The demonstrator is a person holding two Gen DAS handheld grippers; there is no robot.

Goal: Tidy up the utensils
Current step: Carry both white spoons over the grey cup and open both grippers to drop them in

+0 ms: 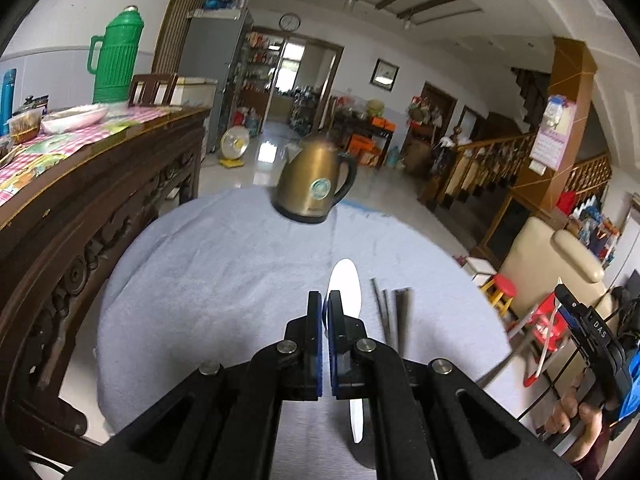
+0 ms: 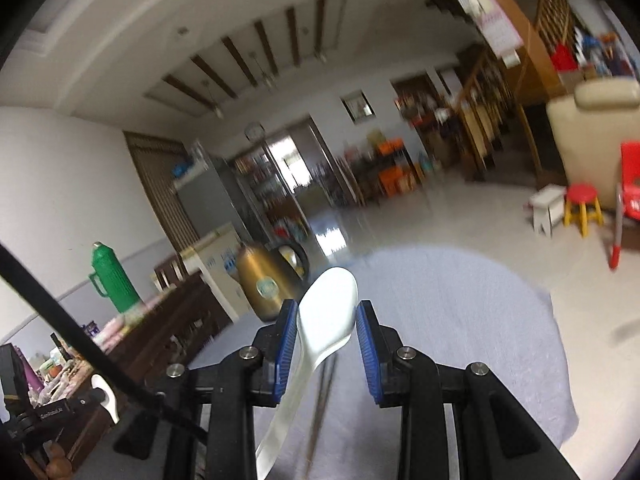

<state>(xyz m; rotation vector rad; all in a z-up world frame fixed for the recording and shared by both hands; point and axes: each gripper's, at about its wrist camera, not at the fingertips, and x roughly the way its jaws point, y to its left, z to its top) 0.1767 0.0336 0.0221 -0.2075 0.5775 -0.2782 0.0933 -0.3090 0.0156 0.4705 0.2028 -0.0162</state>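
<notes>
Your round table [image 1: 208, 280] carries the kettle [image 1: 316, 184] at its far edge; chopsticks [image 1: 390, 312] lie right of the spoon [image 1: 346, 292]; the sideboard [image 1: 100, 184] stands left.

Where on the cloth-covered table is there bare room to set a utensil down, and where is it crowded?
Bare: the wide cloth left of the white spoon, from kettle to near edge, beside the carved sideboard; also the cloth right of the chopsticks. Crowded: between those two, and at the kettle.

Soft daylight, fisheye-bent edges, motion blur in right view.
</notes>
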